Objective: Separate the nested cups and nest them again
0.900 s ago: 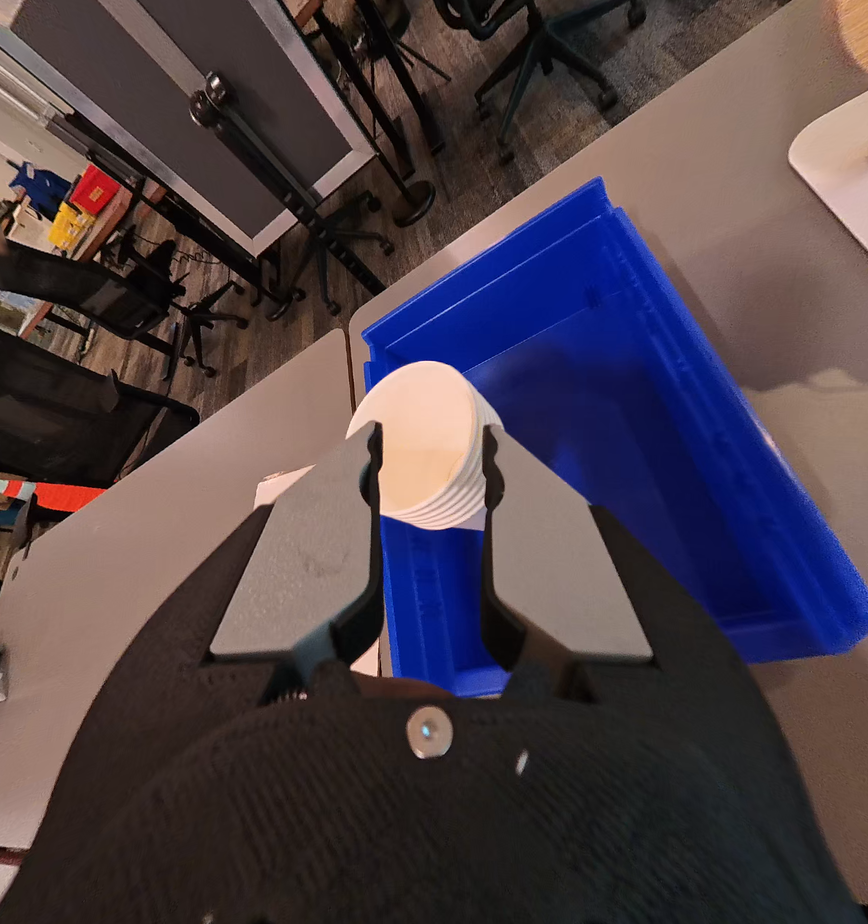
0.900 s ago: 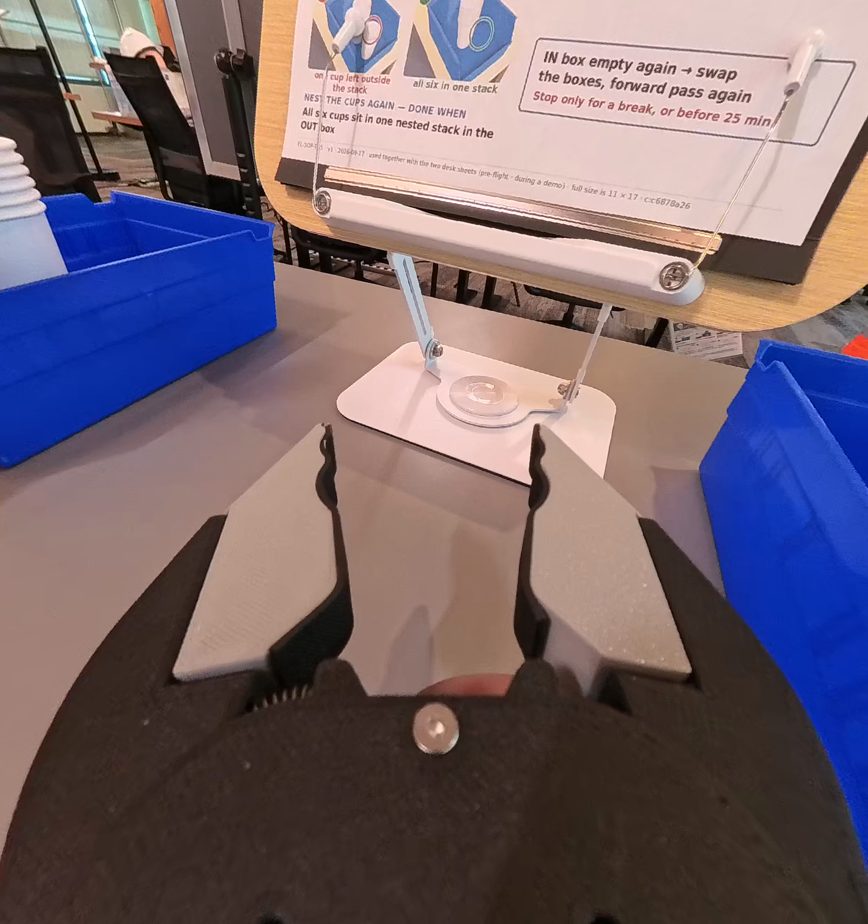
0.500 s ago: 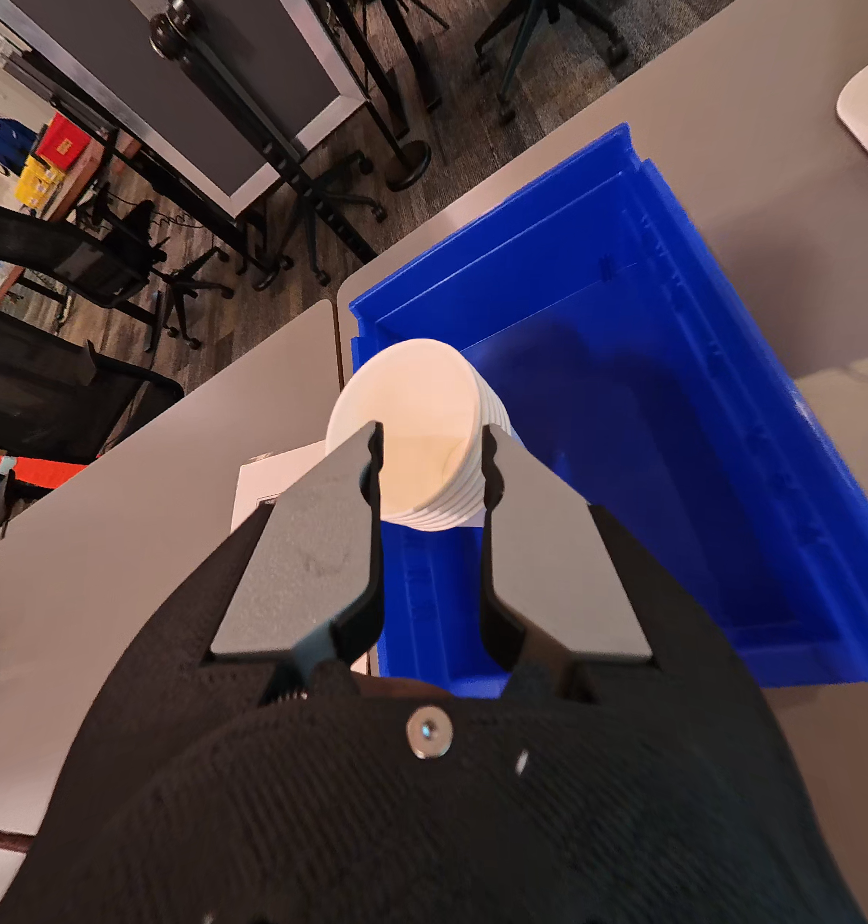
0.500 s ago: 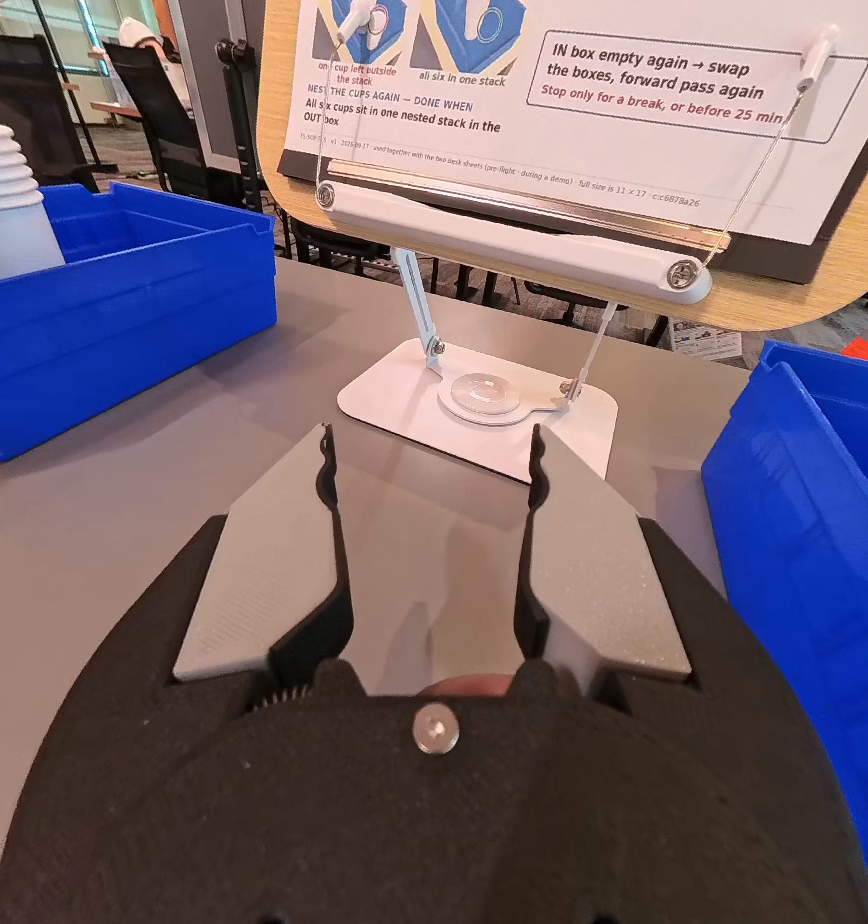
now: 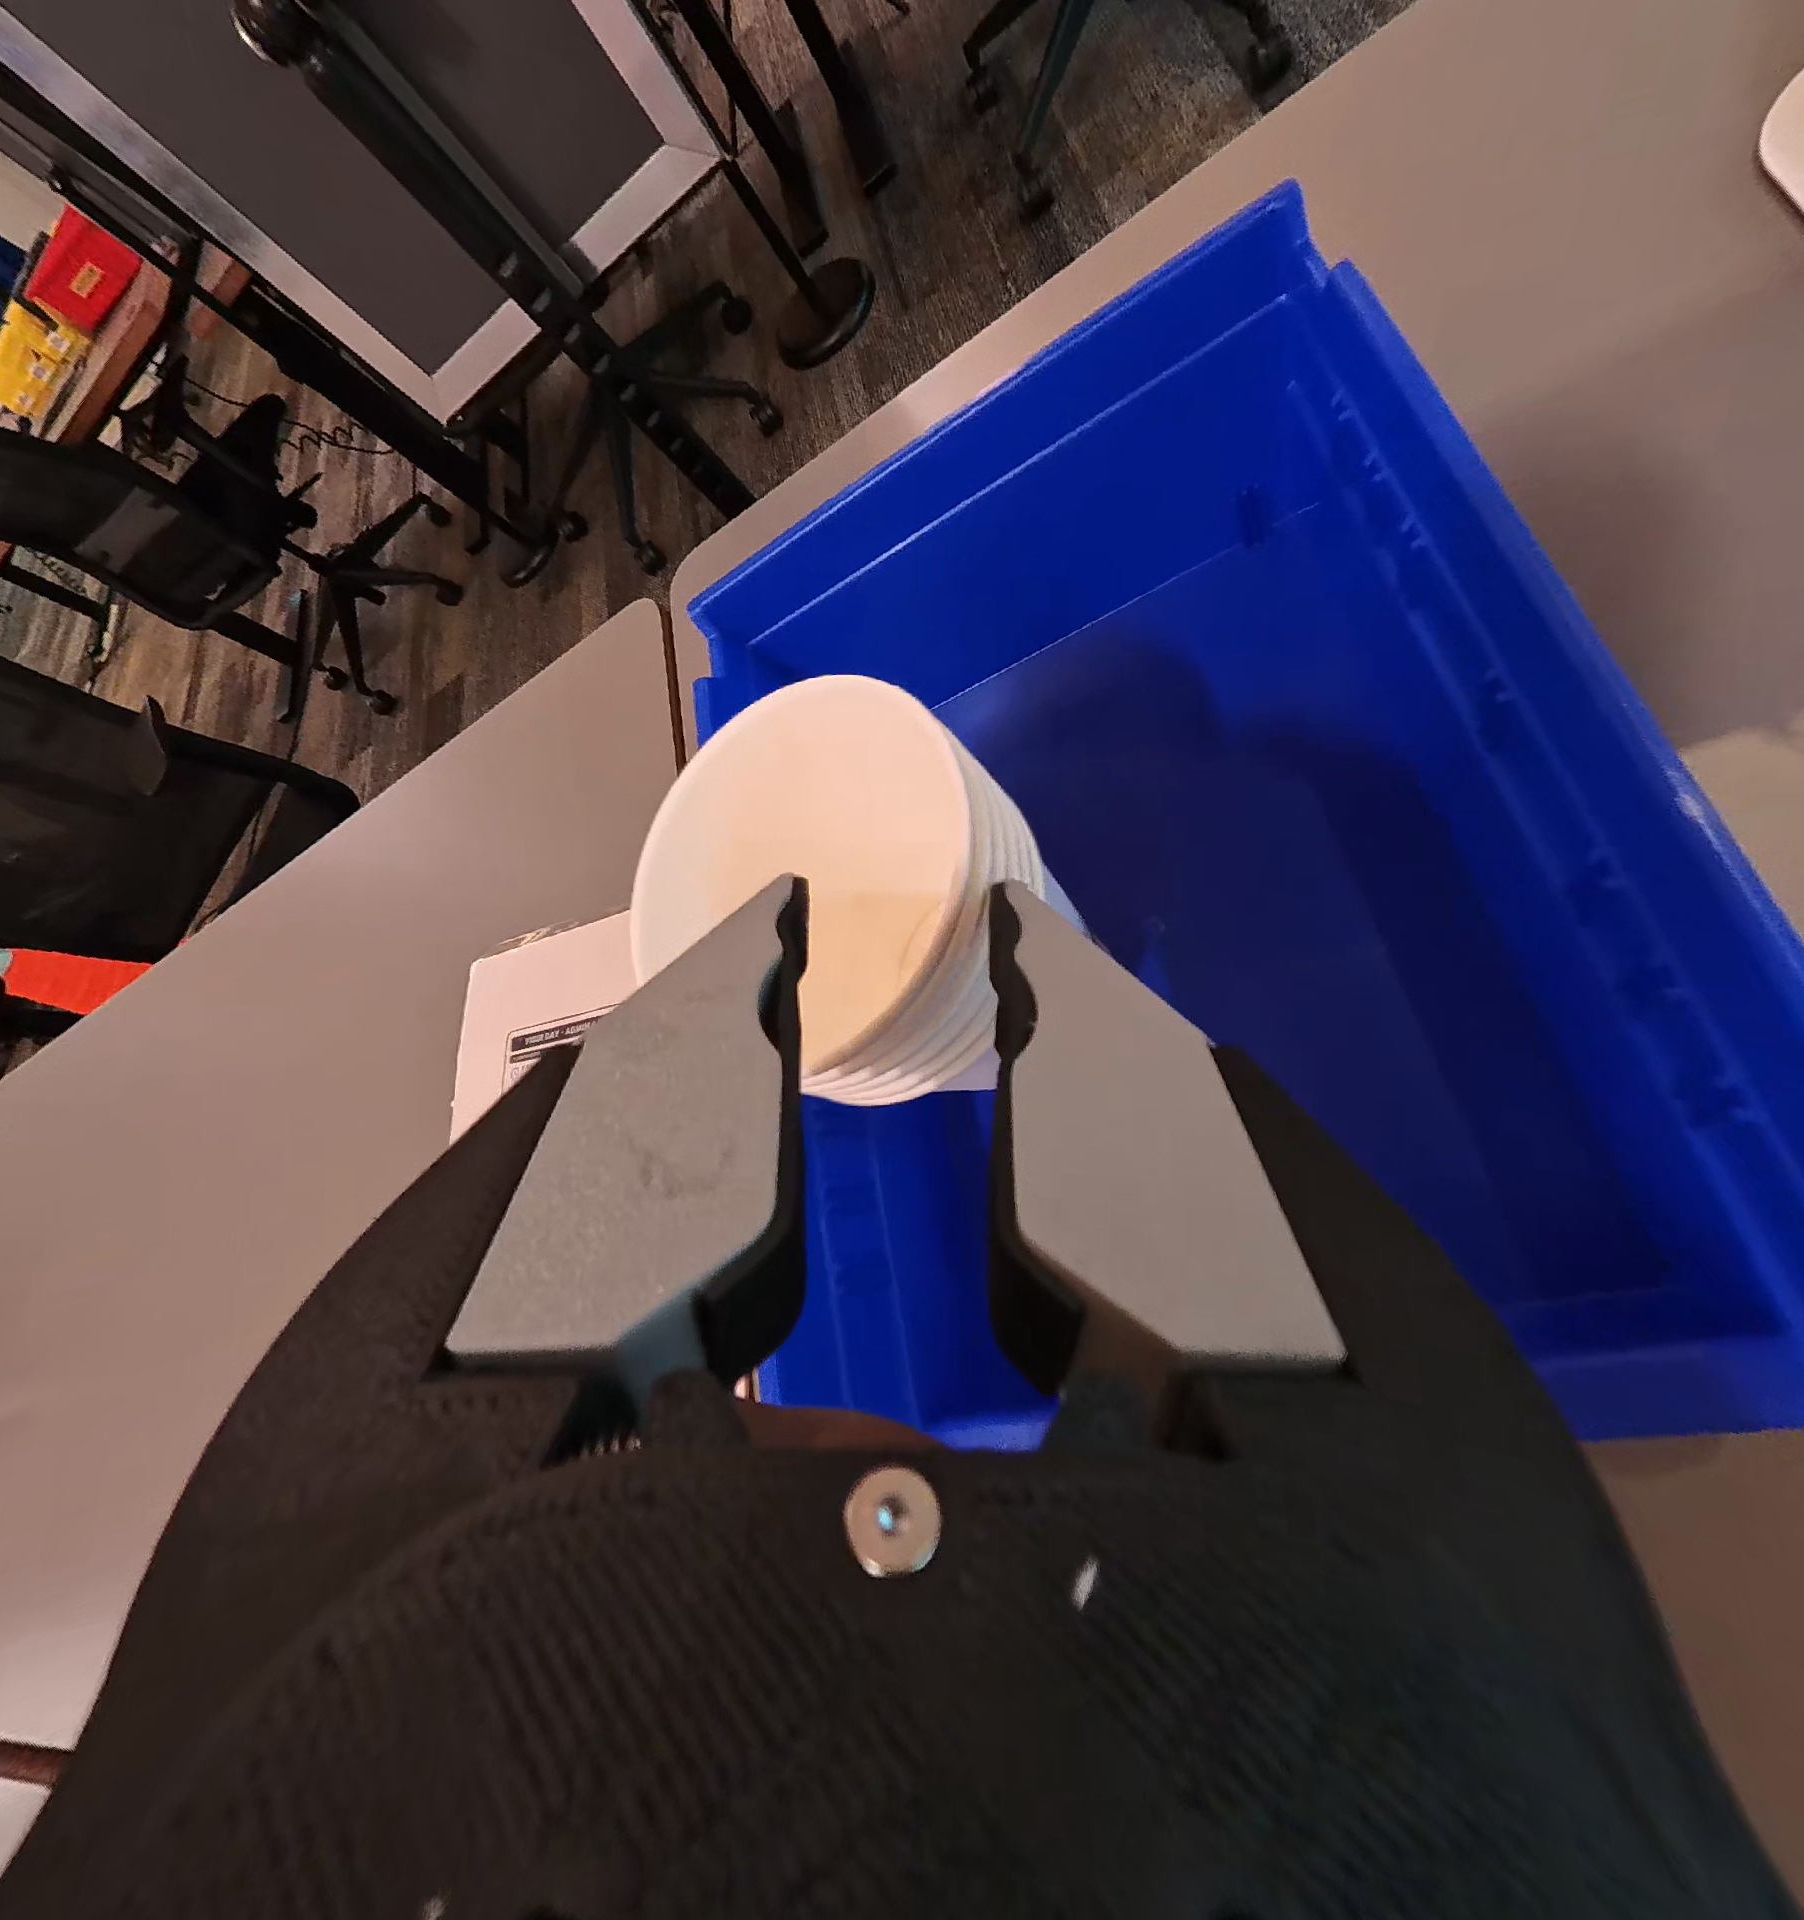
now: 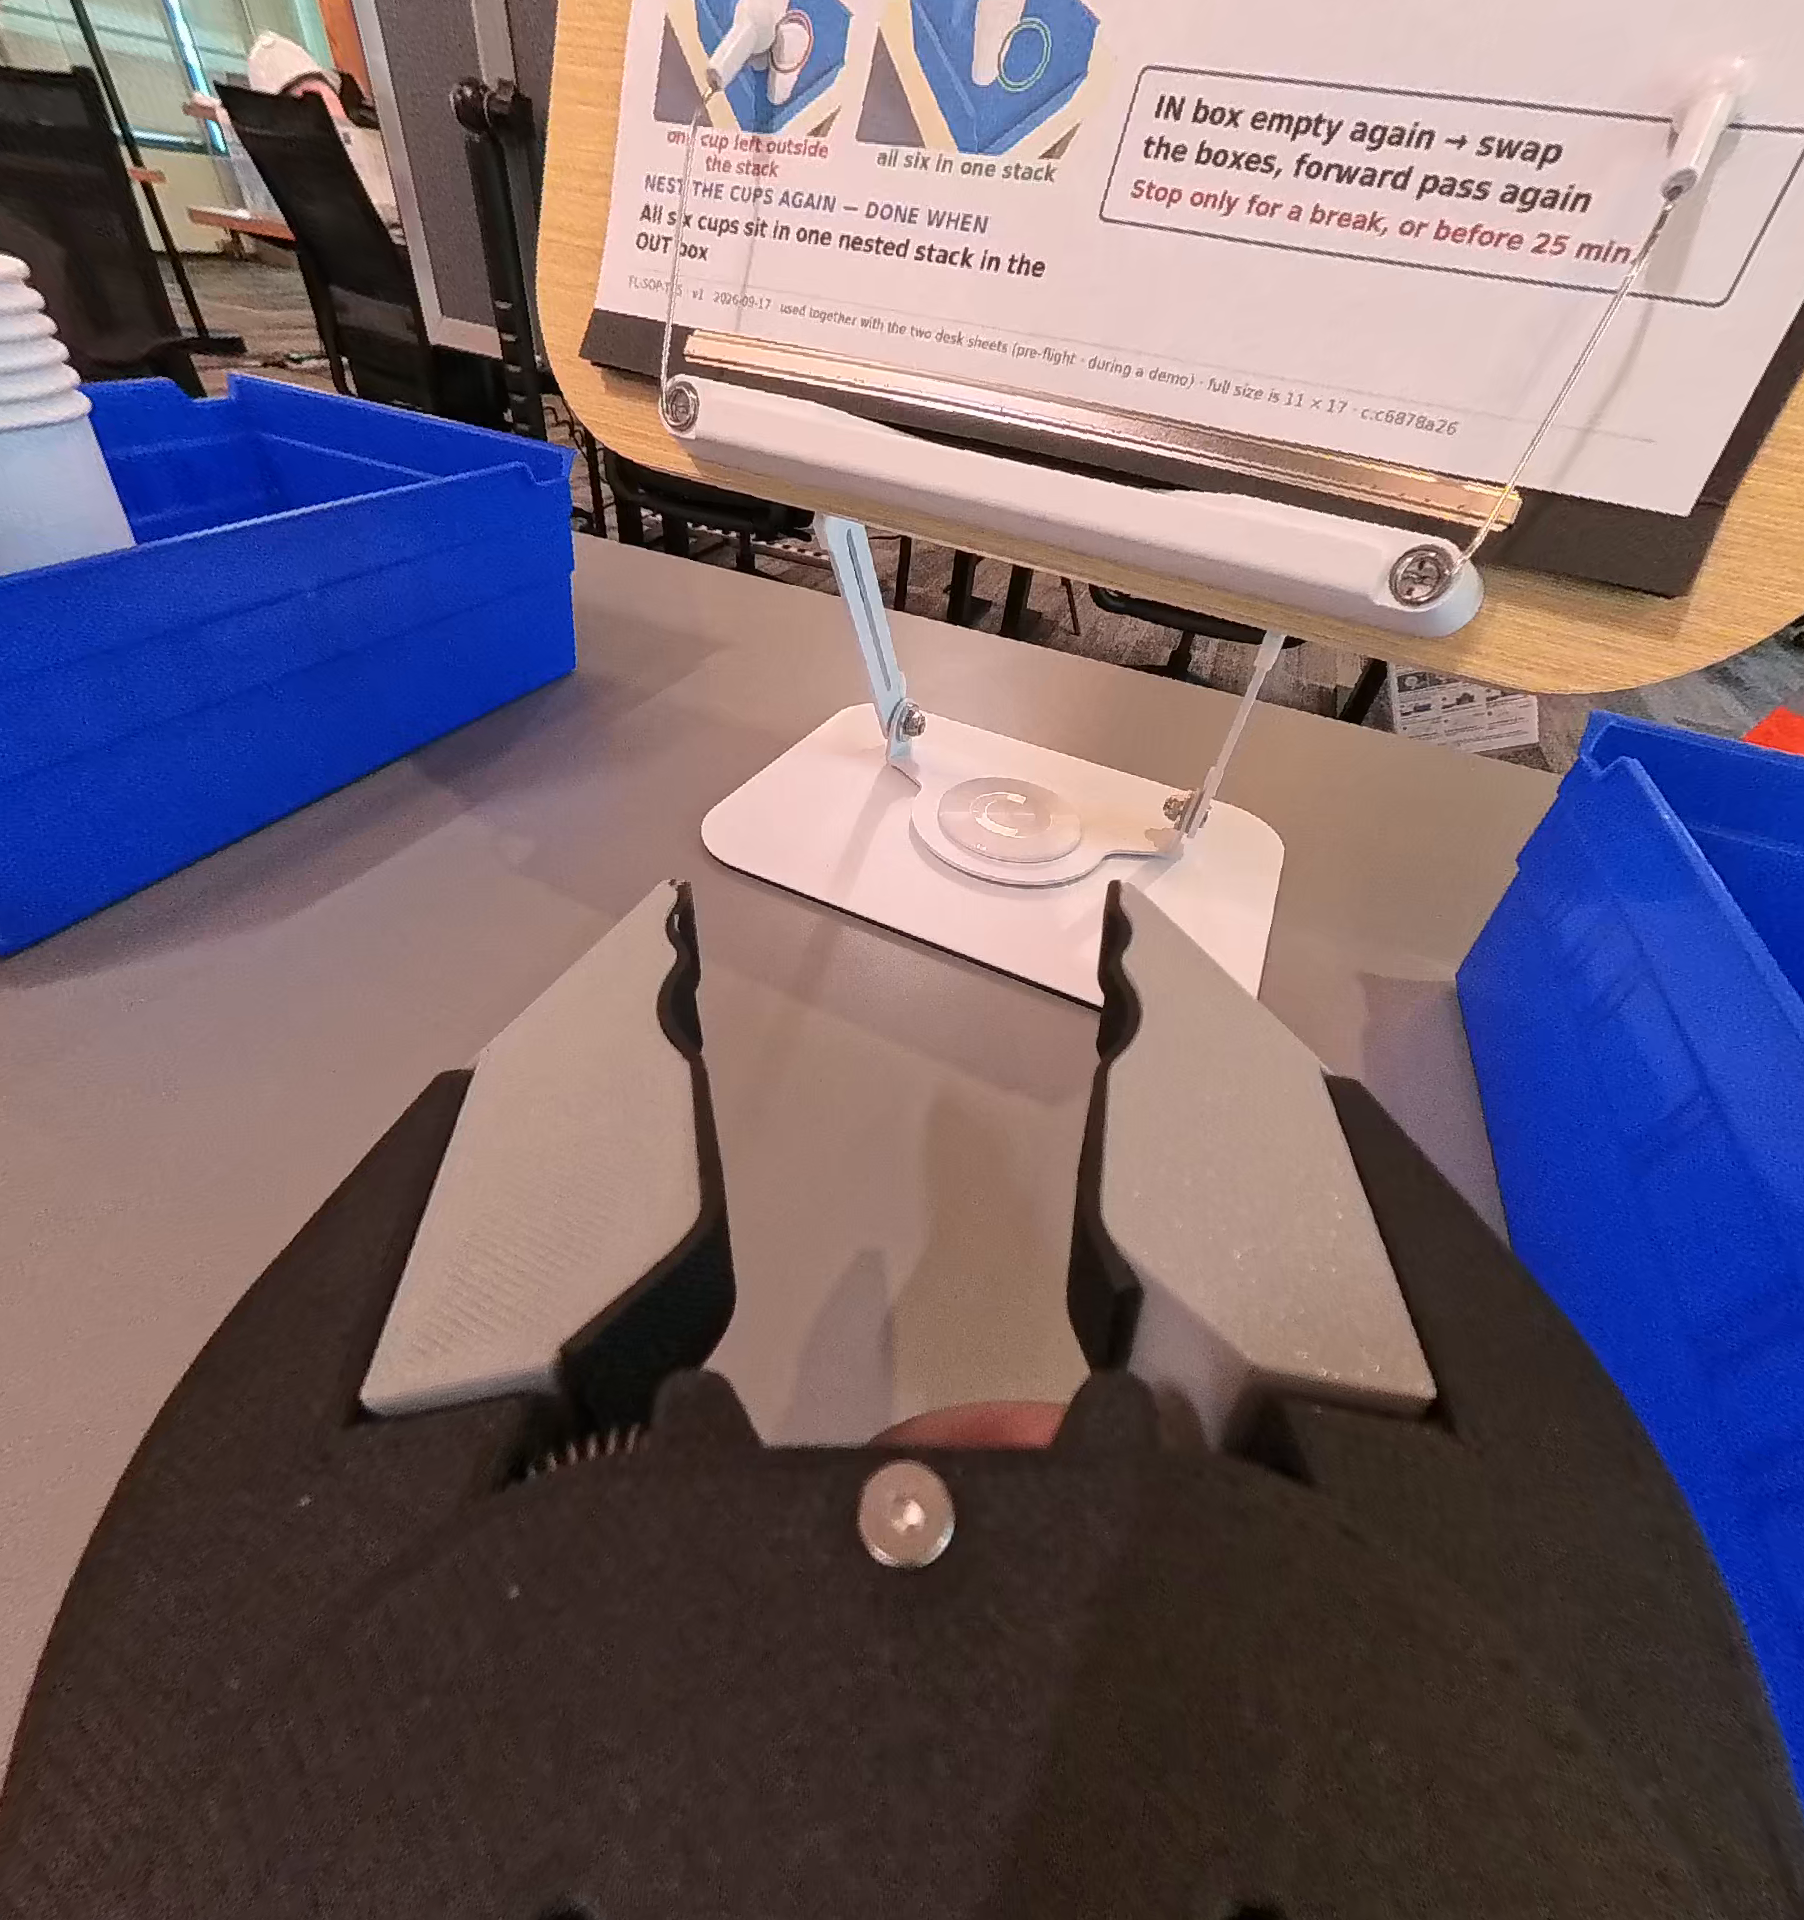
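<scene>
One nested stack of white cups (image 5: 825, 862) stands unseparated in the left blue bin (image 5: 1397, 831); the left gripper (image 5: 896, 914) seemingly pinches its rim, the right gripper (image 6: 898, 914) idle, spread.

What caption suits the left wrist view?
Left gripper jaws straddling the rim of nested white cups in a blue bin.

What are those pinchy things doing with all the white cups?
A person holds a tool in each hand. The left tool grips the rim of the stack of white nested cups, which is at the blue bin on the left. The right tool is open and holds nothing, over the grey table near a white stand.
</scene>
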Demonstrator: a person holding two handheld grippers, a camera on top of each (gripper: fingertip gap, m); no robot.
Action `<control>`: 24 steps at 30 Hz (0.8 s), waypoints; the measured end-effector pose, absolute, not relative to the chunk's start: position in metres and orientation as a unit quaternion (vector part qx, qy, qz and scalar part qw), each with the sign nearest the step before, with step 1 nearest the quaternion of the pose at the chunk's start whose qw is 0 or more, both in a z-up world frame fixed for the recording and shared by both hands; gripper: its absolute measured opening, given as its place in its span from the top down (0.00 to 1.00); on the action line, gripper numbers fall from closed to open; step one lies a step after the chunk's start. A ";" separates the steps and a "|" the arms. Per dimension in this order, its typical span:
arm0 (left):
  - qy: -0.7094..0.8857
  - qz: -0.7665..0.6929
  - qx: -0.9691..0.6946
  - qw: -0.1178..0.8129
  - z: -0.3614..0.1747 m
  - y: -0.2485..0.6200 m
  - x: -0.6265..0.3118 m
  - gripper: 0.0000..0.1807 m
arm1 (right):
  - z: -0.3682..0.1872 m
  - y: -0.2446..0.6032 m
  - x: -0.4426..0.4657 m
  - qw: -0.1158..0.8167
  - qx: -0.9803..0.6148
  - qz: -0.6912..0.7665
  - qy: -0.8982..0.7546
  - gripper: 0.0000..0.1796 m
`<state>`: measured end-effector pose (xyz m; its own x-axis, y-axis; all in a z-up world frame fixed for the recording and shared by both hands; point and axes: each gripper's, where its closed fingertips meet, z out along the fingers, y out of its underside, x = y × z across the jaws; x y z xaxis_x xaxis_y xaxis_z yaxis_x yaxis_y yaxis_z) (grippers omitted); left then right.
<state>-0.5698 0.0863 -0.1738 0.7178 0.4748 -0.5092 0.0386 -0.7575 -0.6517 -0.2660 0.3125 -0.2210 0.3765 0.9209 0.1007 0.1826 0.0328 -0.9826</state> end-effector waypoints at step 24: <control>-0.127 0.342 -0.890 0.274 -0.203 0.091 -0.575 0.78 | -0.220 0.311 -0.266 0.562 -0.609 0.329 -0.453 0.58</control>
<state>-0.5751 0.0912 -0.2034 0.7337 0.4137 -0.5390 0.0393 -0.8178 -0.5742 -0.2665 0.3111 -0.2200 0.3731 0.9214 0.1089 0.1828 0.0421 -0.9823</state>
